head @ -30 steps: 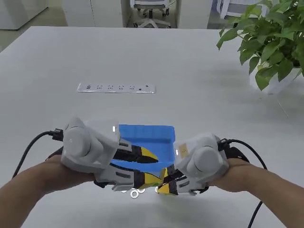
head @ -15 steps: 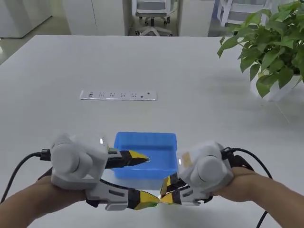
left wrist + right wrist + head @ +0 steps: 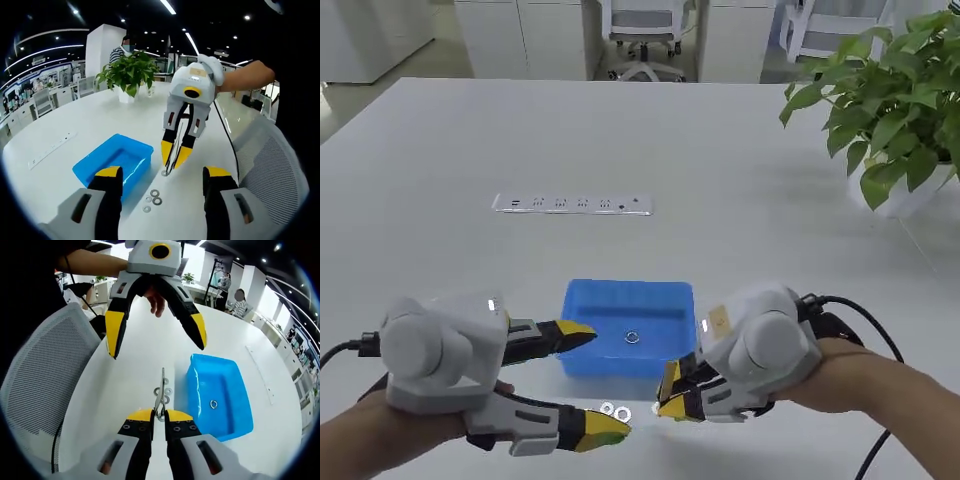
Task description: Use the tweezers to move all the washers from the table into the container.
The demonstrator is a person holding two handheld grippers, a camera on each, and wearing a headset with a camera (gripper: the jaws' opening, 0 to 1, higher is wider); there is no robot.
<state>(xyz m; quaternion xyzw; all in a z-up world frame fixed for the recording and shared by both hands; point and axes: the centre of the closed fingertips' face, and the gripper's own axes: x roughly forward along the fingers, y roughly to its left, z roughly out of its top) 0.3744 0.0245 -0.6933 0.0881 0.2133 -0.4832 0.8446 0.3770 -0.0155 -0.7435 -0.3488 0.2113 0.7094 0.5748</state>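
I clamp the tweezers in my right gripper, tips among the washers at the container's 6 o'clock, pinch unclear | left gripper spread | risk: a flat washer slips if the tips skid.

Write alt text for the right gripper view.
The right hand-held gripper, shut on thin metal tweezers, holds them beside small silver washers on the white table. Nearby, a blue rectangular plastic container holds one washer; the left hand-held gripper hangs open opposite.
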